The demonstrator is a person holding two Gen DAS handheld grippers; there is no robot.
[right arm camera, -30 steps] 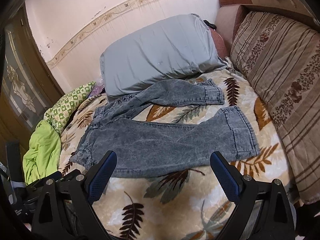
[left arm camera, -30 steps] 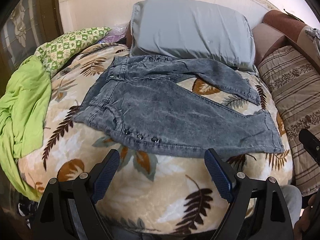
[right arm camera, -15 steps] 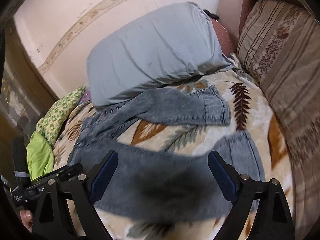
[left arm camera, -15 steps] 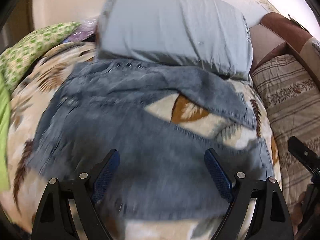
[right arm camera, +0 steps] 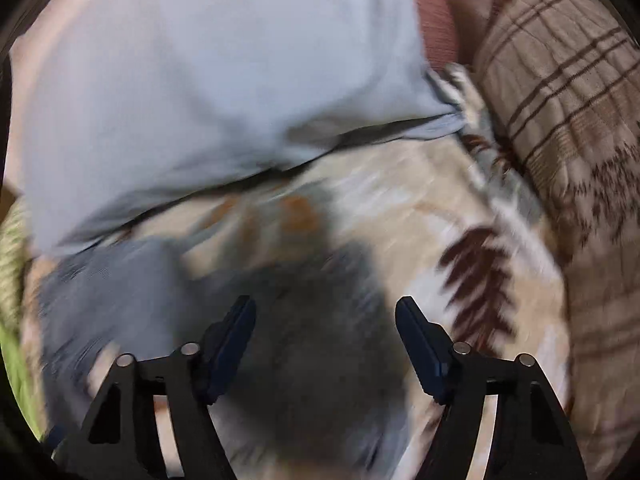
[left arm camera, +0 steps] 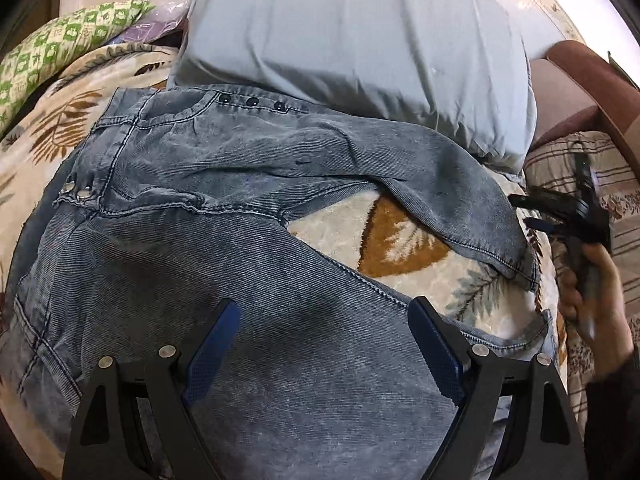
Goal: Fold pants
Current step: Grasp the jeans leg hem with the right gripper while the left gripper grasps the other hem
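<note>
Grey-blue washed jeans [left arm camera: 208,208] lie flat on a leaf-print blanket [left arm camera: 400,240], waist at the left, the two legs spread apart toward the right. My left gripper [left arm camera: 320,320] is open and empty, low over the near leg. My right gripper [right arm camera: 325,320] is open and empty over the far leg's cuff end [right arm camera: 304,320], which is motion-blurred. The right gripper also shows in the left wrist view [left arm camera: 568,216], held in a hand by the far leg's hem.
A grey-blue pillow [left arm camera: 360,40] lies against the jeans' far edge. A striped brown cushion [right arm camera: 568,128] lines the right side. A green patterned cloth [left arm camera: 60,48] sits at the far left.
Both grippers have moved forward and down toward the jeans. The left is now over the near leg, the right near the far leg's cuff. The jeans have not moved.
</note>
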